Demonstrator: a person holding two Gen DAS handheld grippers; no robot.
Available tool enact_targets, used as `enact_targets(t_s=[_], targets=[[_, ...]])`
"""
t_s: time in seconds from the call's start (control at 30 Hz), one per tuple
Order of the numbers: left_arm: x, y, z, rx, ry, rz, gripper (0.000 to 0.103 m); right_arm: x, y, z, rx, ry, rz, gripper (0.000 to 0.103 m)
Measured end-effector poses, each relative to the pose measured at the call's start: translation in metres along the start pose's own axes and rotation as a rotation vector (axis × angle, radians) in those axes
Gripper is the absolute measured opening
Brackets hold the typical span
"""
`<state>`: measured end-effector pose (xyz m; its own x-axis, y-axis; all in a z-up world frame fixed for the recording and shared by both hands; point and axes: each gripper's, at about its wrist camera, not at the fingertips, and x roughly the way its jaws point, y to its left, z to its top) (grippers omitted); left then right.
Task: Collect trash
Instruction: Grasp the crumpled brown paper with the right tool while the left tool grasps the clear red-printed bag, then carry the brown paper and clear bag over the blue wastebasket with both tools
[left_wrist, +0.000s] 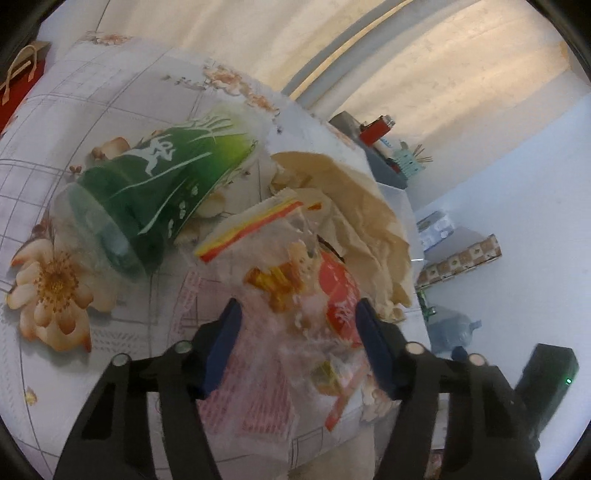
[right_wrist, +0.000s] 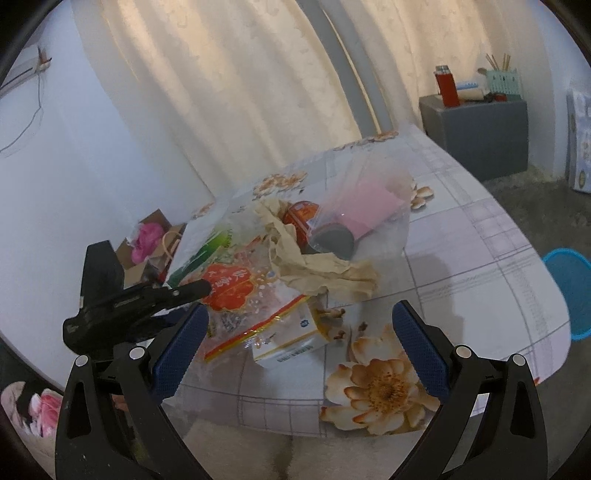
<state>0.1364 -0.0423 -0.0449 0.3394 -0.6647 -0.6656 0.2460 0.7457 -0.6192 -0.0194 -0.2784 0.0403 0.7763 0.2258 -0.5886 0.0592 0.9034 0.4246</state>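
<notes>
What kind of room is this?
Probably a home dining or living area: a table under a floral tablecloth, cream curtains, and a grey cabinet holding a red flask and a chopstick holder.

On the table (left_wrist: 122, 332), a cup (left_wrist: 147, 192) is lying on its side left of a crumpled paper (left_wrist: 354, 206). A snack bag (left_wrist: 291, 291) is lying in front of the paper, between the left gripper's (left_wrist: 295, 325) jaws.

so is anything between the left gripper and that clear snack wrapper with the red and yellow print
Nothing visible does. The left gripper already straddles the clear snack wrapper, one blue pad on each side. The green cup lies tipped over to its left and the crumpled brown paper sits behind it, neither in the path.
</notes>
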Motion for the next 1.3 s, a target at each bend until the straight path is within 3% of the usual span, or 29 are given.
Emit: enact_targets(t_s=[0.2,0.43,0.63,0.93,1.03,1.07,1.17,1.3], targets=[[0.001,0.004,-0.001,-0.037,-0.021,-0.015,0.03,0.01,0.014,0.016,-0.089,0.011,0.013,0.09],[-0.008,0.011,-0.004,-0.051,-0.063,-0.039,0.016,0.051,0.04,0.053,-0.213,0.079,0.072,0.072],[-0.009,0.016,-0.012,-0.05,-0.08,-0.043,0.013,0.098,0.061,0.08,-0.294,0.172,0.082,0.068],[-0.006,0.028,-0.017,-0.072,-0.084,-0.058,0.013,0.148,0.072,0.076,-0.411,0.312,-0.073,0.042],[-0.005,0.027,-0.017,-0.073,-0.09,-0.062,0.012,0.157,0.071,0.067,-0.45,0.344,-0.126,0.023],[-0.005,0.027,-0.017,-0.072,-0.095,-0.066,0.011,0.159,0.069,0.065,-0.458,0.353,-0.138,0.012],[-0.007,0.025,-0.018,-0.068,-0.11,-0.074,0.01,0.158,0.065,0.064,-0.448,0.342,-0.145,0.002],[-0.013,0.017,-0.014,-0.054,-0.141,-0.086,0.006,0.134,0.059,0.071,-0.405,0.275,-0.125,0.0]])
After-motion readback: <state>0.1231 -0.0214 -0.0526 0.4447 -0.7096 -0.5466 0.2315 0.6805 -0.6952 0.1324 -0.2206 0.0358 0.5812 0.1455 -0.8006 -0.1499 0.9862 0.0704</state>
